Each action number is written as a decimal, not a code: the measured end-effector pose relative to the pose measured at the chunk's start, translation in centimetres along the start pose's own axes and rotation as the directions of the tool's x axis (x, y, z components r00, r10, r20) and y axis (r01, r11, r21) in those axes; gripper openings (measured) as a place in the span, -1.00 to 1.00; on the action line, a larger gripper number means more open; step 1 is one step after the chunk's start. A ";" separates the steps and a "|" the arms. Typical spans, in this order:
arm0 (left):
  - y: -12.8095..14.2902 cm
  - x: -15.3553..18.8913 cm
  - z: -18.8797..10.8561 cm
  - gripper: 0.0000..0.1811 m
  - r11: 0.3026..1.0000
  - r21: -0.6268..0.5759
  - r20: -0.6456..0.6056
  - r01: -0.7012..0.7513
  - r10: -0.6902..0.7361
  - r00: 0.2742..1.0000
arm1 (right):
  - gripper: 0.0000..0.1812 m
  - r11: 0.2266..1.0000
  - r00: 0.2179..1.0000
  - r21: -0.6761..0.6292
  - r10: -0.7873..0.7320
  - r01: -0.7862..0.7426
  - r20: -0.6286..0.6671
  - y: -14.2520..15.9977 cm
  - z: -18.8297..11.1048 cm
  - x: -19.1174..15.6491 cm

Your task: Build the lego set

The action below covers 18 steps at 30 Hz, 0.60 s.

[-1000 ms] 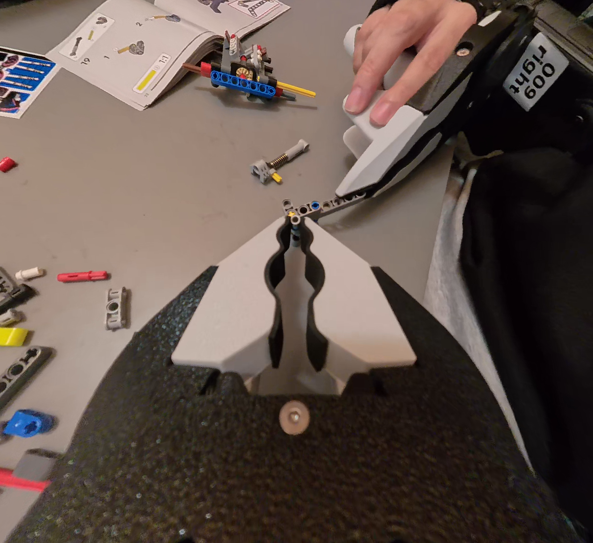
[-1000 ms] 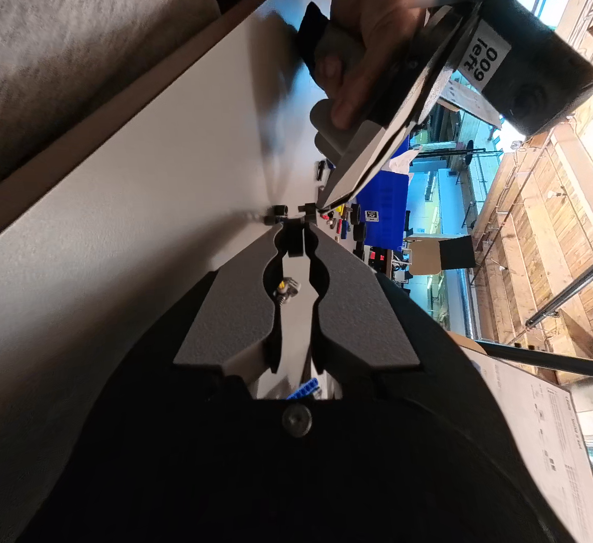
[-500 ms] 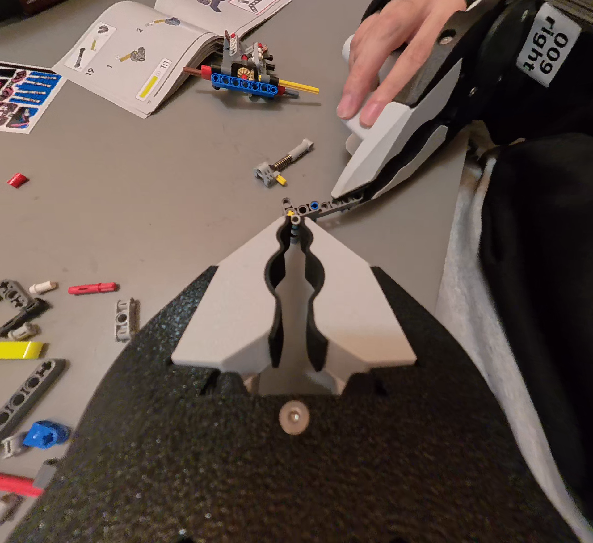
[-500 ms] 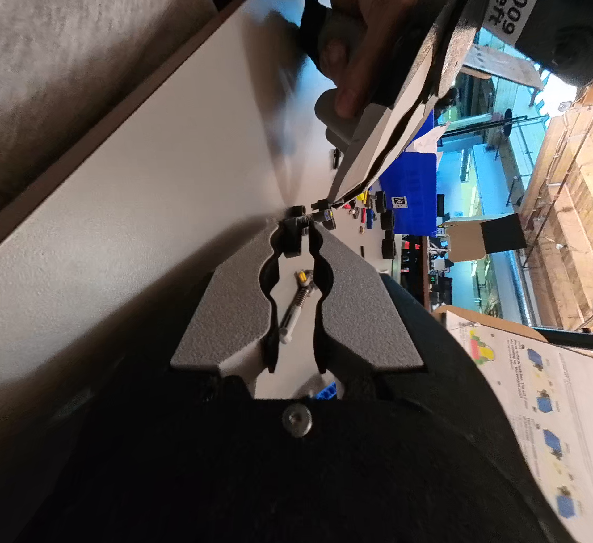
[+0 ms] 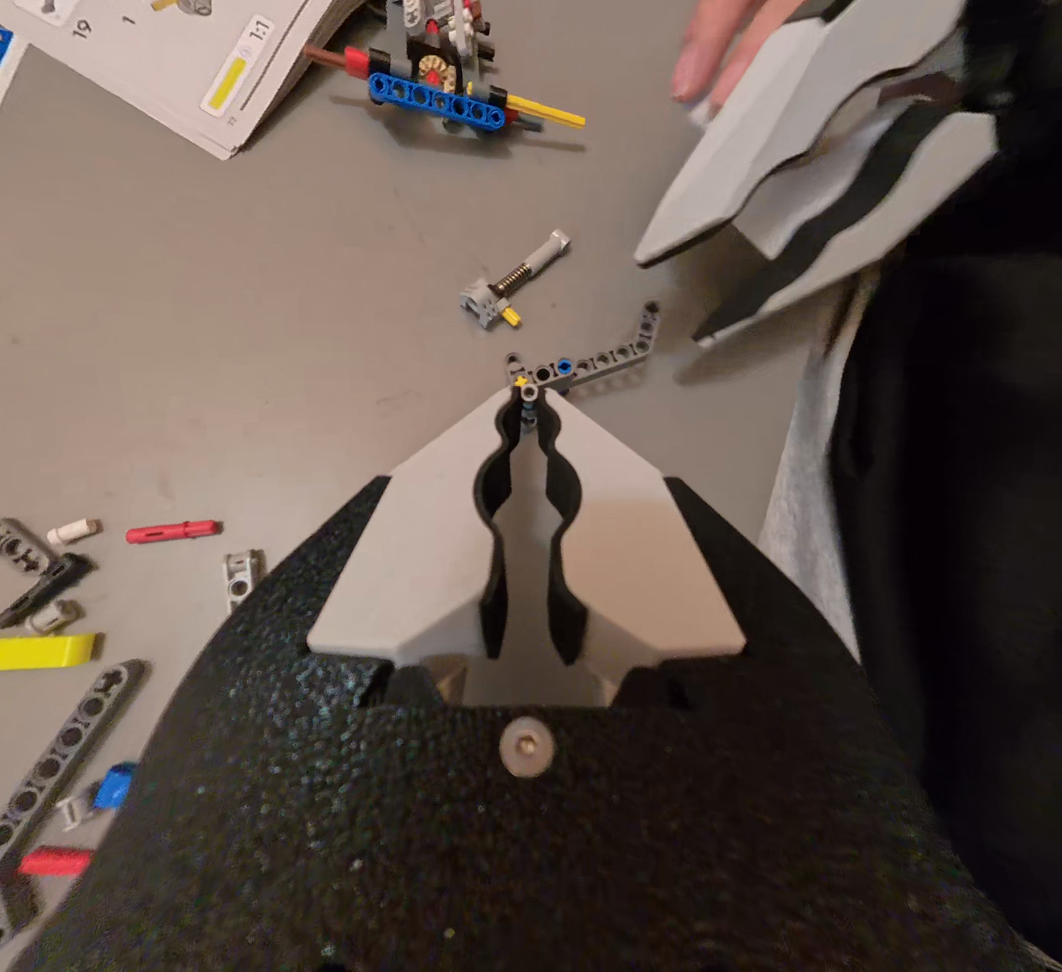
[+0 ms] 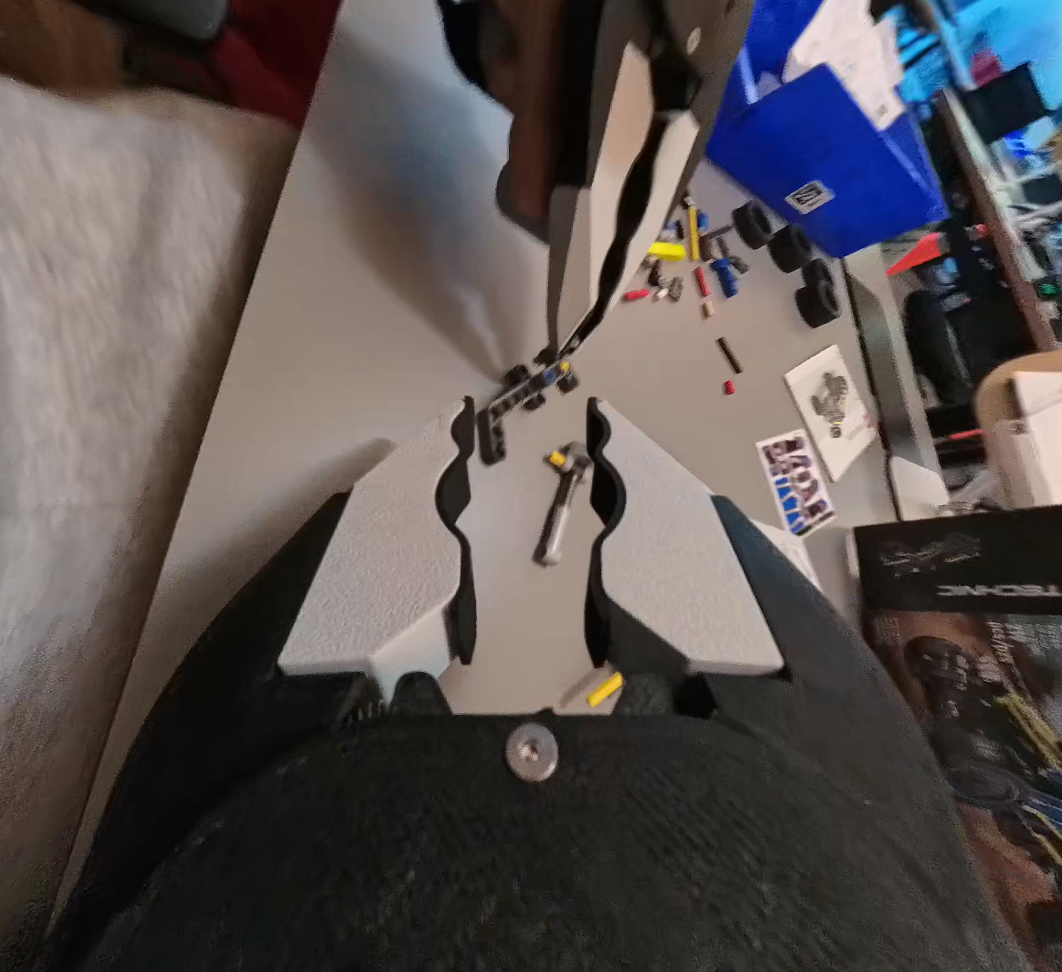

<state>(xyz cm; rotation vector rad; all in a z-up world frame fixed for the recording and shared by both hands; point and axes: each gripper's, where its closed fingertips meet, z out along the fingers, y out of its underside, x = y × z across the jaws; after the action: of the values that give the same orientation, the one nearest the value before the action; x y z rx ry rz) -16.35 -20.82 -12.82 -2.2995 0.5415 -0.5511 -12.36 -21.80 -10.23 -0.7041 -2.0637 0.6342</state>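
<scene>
A grey angled lego beam (image 5: pixel 597 364) with a blue pin and a yellow pin lies low over the grey table. My left gripper (image 5: pixel 528 398) is shut on a small pin piece at the beam's near end. My right gripper (image 6: pixel 530 407) is open and empty, and its left finger is close beside the beam's (image 6: pixel 506 404) bent end. In the left wrist view the right gripper (image 5: pixel 669 298) hovers just right of the beam, apart from it. A grey spring shock absorber (image 5: pixel 517 278) lies beside the beam, and between my right fingers in the right wrist view (image 6: pixel 560 502).
A partial model with a blue beam (image 5: pixel 442 77) rests against an open instruction booklet (image 5: pixel 172 25). Loose parts lie at the left: a red pin (image 5: pixel 172 532), a yellow piece (image 5: pixel 46 651), a long grey beam (image 5: pixel 63 743). Black tyres (image 6: pixel 793 255) and a blue bin (image 6: pixel 816 163) stand farther off. The table edge is at the right. One gripper's finger ends stand about 5 cm off the other's.
My right gripper has opened, let go of the beam's far end and drawn back from it. My left gripper still holds the beam's other end in the same place.
</scene>
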 end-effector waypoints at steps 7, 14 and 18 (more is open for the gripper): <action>-0.5 -0.4 0.4 -0.97 0.996 -0.011 0.011 0.088 -0.088 0.996 | -0.51 0.976 0.992 -0.185 -0.126 0.119 -0.026 2.0 3.4 -0.3; -0.8 0.4 1.1 -0.97 0.999 0.029 0.030 -0.018 0.017 0.999 | -0.59 0.957 0.989 -0.260 -0.144 0.128 -0.045 2.6 3.8 -0.2; -1.0 0.5 1.2 -0.98 0.994 0.024 0.050 -0.103 0.102 0.994 | -0.61 0.948 0.987 -0.288 -0.155 0.137 -0.042 2.9 3.7 0.0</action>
<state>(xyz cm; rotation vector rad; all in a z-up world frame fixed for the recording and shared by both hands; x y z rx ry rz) -15.03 -19.78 -12.81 -2.2403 0.6209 -0.4493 -14.76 -20.41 -14.06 -0.7140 -2.1463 0.2282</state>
